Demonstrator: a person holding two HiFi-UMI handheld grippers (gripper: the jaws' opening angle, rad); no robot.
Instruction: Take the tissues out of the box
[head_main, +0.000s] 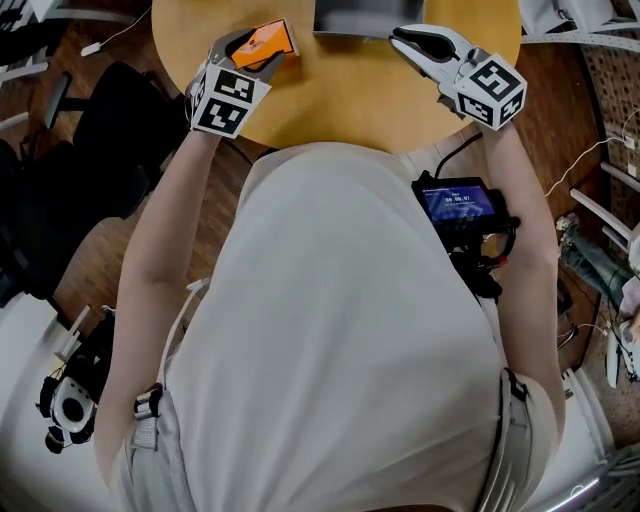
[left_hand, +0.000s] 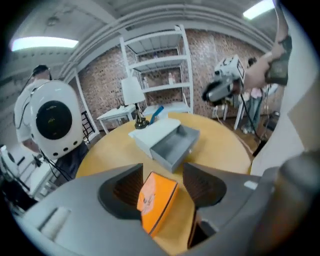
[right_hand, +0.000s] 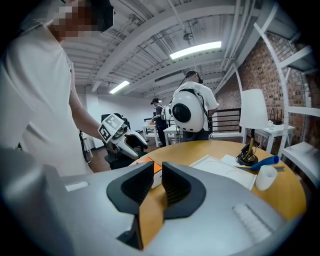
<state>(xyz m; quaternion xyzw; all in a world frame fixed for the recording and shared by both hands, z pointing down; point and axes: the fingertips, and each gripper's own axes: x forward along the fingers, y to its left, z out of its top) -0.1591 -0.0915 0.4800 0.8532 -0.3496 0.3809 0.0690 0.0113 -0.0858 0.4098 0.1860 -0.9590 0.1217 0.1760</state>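
One orange tissue box (left_hand: 157, 200) sits between the left hand-held gripper's (left_hand: 162, 170) jaws, at the bench's (head_main: 350, 95) left edge.
Left jaws are wide apart with the box tilted between them, not squeezed. Right hand-held gripper (right_hand: 158, 172) is over the bench, jaws nearly together with a narrow gap and nothing in it.

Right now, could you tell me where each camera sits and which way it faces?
Head view: on the person's head, facing steeply down; torso, forearms, left hand-held gripper, right hand-held gripper.
Left gripper view: rides the left one, facing across the table; its jaws flank the orange box.
Right gripper view: rides the right one, facing the left.
Shared: all three show the orange box.
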